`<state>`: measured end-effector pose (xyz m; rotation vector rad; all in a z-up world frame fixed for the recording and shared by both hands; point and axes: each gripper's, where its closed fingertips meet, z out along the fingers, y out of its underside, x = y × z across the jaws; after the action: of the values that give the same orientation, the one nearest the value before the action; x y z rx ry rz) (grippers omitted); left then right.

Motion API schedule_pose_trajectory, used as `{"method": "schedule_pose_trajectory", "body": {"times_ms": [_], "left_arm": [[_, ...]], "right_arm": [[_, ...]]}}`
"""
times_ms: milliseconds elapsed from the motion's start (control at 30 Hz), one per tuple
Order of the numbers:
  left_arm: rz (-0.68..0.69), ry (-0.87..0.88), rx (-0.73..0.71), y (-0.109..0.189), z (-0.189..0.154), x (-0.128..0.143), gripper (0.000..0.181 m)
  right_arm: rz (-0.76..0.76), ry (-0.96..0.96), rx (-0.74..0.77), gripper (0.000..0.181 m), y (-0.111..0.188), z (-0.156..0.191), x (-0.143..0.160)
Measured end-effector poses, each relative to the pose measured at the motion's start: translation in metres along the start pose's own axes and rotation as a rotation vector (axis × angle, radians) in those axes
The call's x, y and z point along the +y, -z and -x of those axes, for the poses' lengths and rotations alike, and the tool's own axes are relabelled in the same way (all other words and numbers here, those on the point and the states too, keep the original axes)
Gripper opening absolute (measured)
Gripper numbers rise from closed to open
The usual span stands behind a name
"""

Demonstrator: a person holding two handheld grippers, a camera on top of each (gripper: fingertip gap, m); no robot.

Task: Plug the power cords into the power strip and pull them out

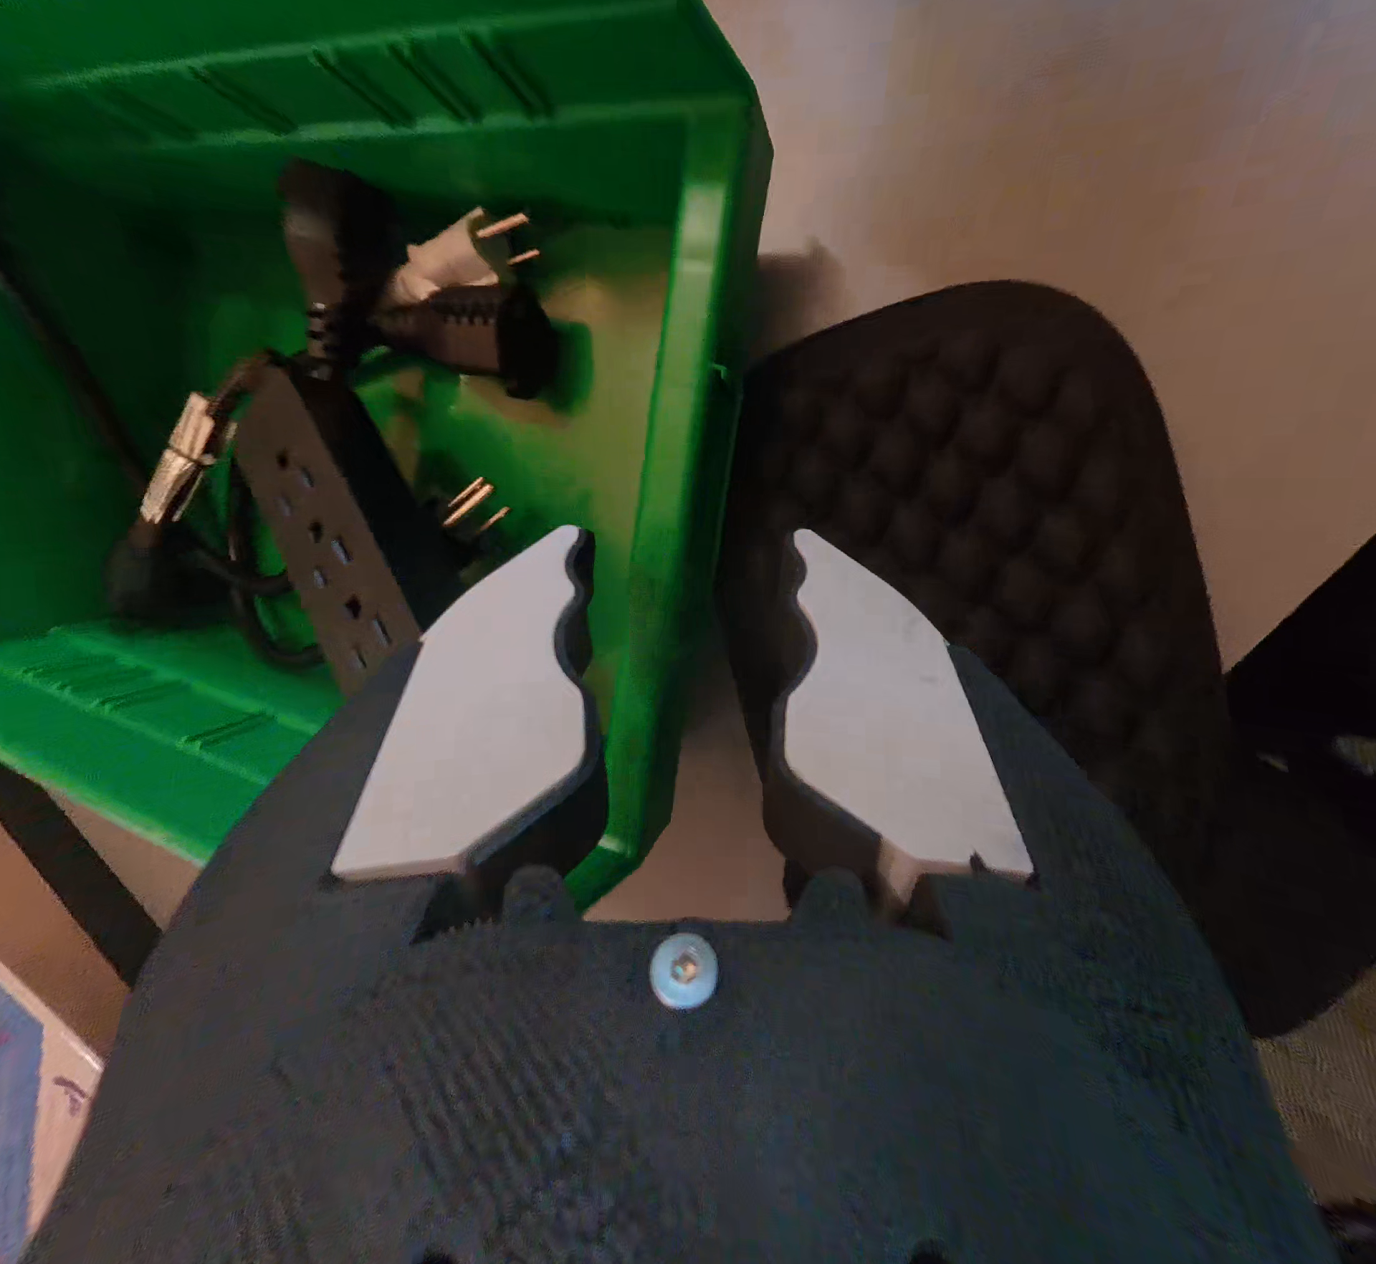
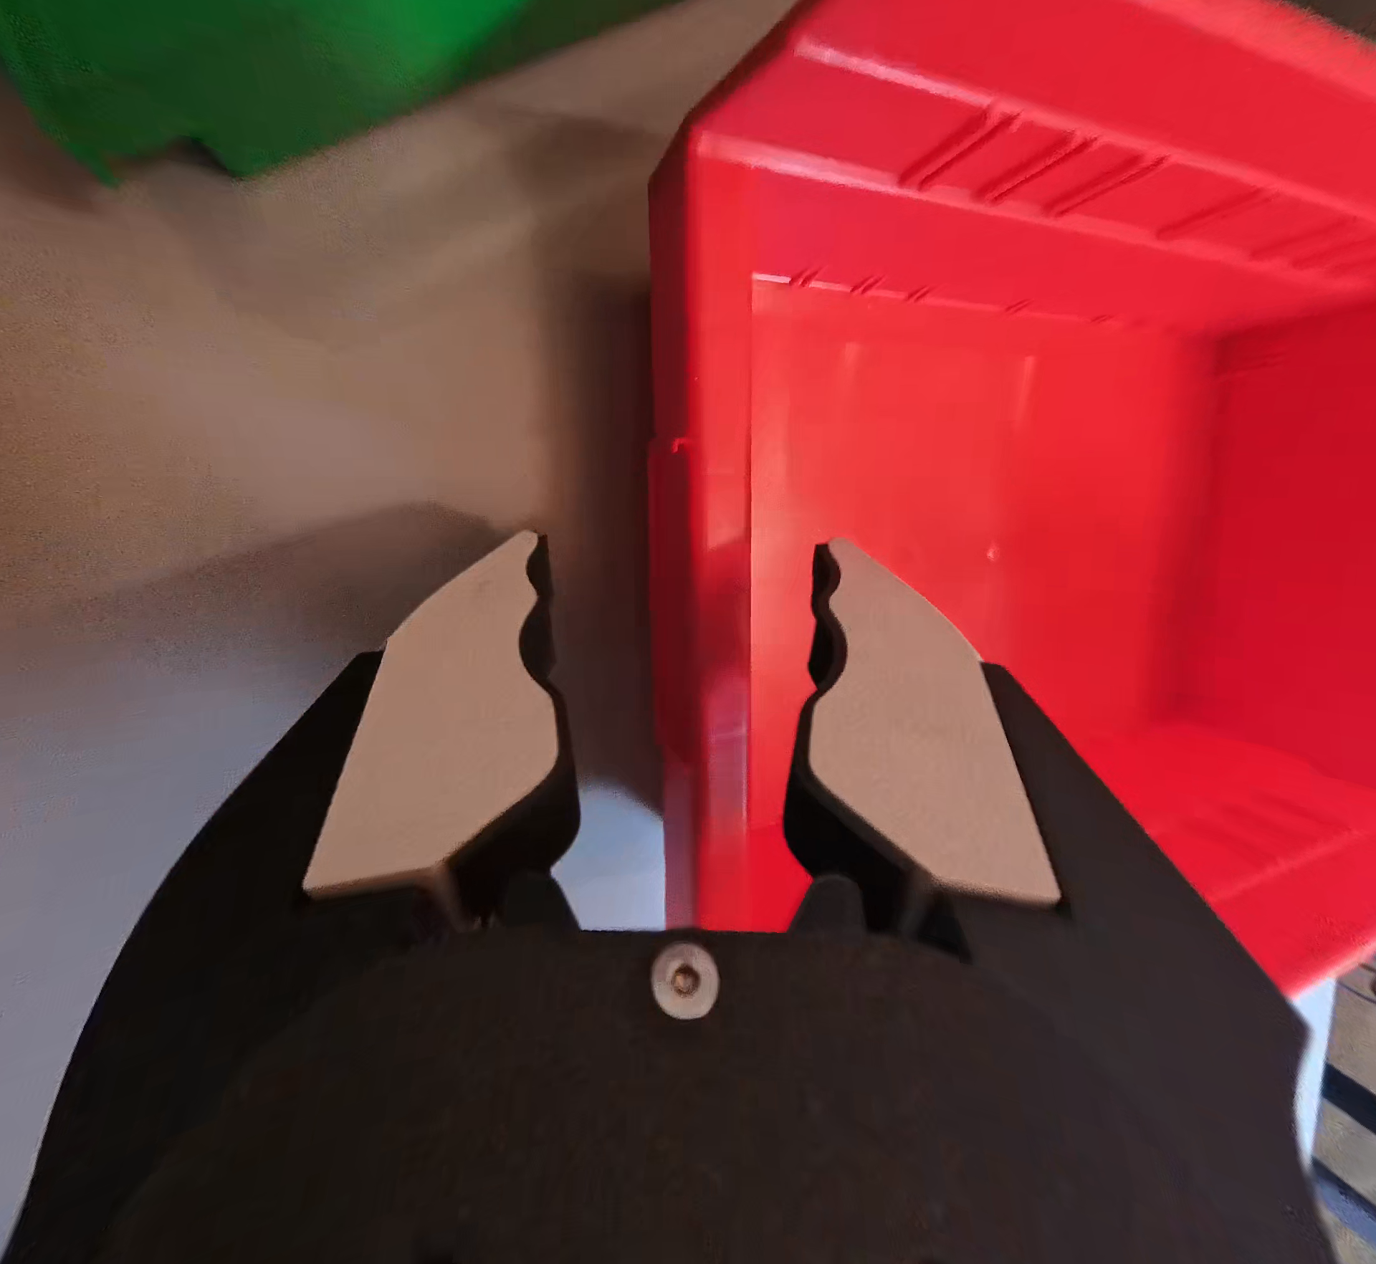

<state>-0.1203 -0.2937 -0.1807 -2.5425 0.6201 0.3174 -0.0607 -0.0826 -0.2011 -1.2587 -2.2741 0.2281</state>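
A green bin holds a black power strip lying at an angle and several black power cords. One plug points its prongs up and to the right, and another plug's prongs show beside the strip. My left gripper is open and straddles the bin's right wall, left finger inside and right finger outside. My right gripper is open and straddles the left wall of an empty red bin. The green bin also shows, blurred, in the right wrist view.
A black chair back with a bumpy mesh stands close to the right of the green bin. A beige surface lies between the two bins. Both views are motion-blurred. My hands' fingertips stand some 20 cm from each other. My left gripper's tips are some 12 cm from the plug.
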Motion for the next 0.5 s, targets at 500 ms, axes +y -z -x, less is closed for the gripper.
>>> {"method": "schedule_pose_trajectory", "body": {"times_ms": [500], "left_arm": [[0.130,-0.076,0.193,-0.036,-0.005,0.006,0.030]], "right_arm": [[-0.061,-0.045,-0.014,0.035,0.007,-0.003,0.062]]}}
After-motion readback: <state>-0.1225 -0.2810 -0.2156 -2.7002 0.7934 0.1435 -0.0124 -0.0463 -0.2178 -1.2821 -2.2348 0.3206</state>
